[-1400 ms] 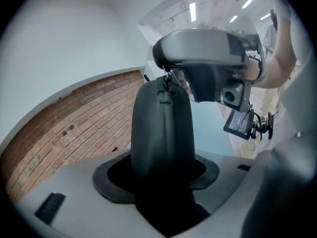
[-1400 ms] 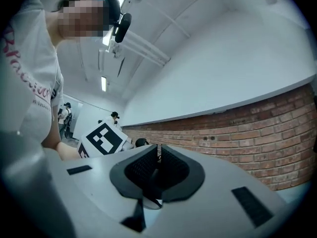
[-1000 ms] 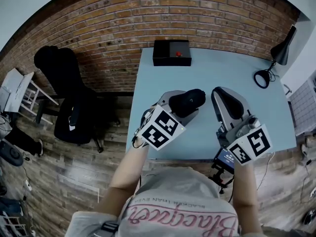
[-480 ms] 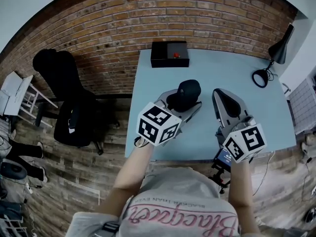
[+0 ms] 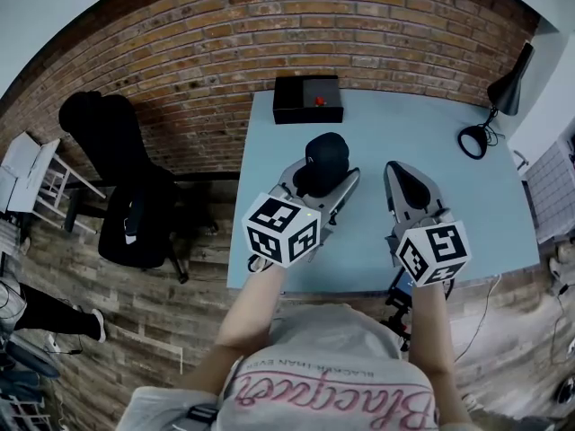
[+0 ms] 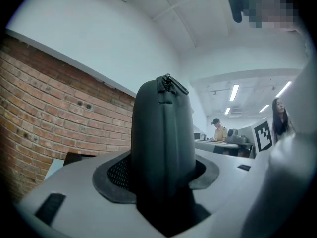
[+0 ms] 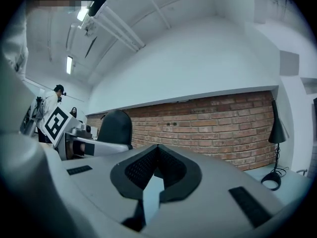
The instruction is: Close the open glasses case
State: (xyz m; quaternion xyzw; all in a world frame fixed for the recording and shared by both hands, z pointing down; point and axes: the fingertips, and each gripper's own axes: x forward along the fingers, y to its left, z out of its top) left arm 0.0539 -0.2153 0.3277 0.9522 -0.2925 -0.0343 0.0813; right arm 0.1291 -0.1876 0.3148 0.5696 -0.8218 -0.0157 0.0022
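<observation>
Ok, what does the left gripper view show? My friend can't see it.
A dark glasses case stands upright, clamped between the left tool's grey jaws, its zipper pull at the top. A brick wall is on the left, and far-off people stand in a bright room on the right.
</observation>
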